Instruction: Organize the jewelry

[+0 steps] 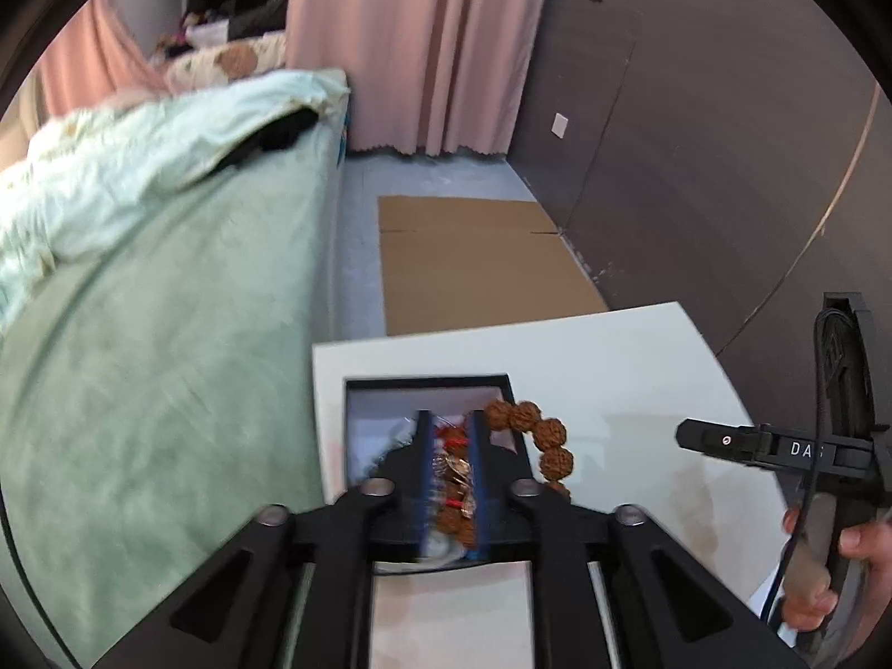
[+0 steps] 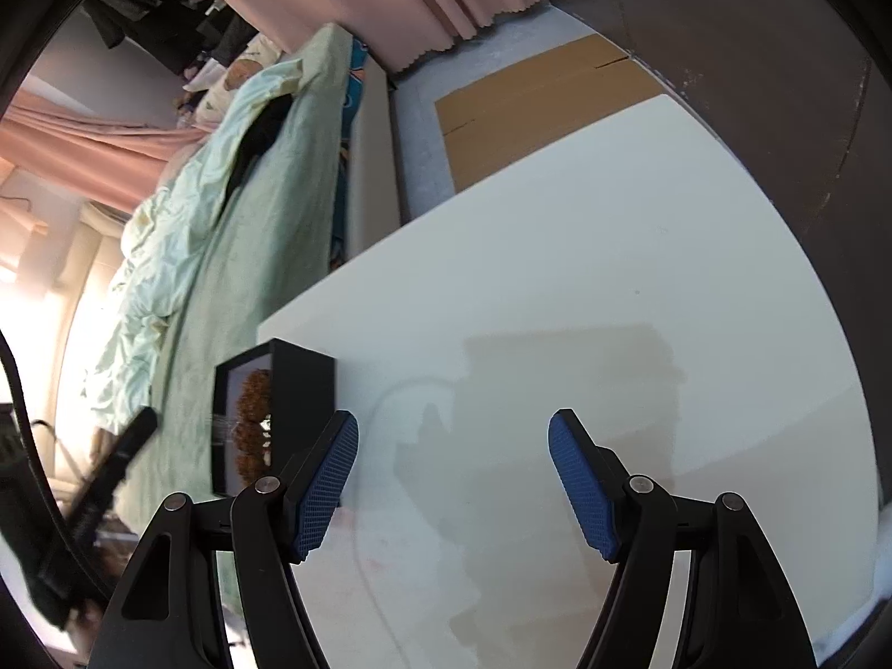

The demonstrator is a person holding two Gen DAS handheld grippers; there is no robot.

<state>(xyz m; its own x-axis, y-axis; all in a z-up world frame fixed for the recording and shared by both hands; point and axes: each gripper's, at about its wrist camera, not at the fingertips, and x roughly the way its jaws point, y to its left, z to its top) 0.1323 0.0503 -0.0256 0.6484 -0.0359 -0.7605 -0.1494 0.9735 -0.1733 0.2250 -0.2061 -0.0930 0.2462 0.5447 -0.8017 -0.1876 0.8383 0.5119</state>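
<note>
Your left gripper [image 1: 451, 446] is over the black box [image 1: 426, 384], jaws narrowly parted around the bead bracelet [image 1: 529, 429] draped over the box's wall; your right gripper [image 2: 452, 446] stands spread beside the box.

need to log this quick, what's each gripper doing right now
left gripper: part open, brown bead bracelet between its fingers over the black box
right gripper: open, empty

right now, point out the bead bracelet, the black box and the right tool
bead bracelet [image 1: 549, 430], left wrist view, on a brown bead over the box rim
black box [image 2: 304, 384], right wrist view, on its dark outer wall
right tool [image 2: 452, 482], right wrist view, midway between its blue fingertips
</note>
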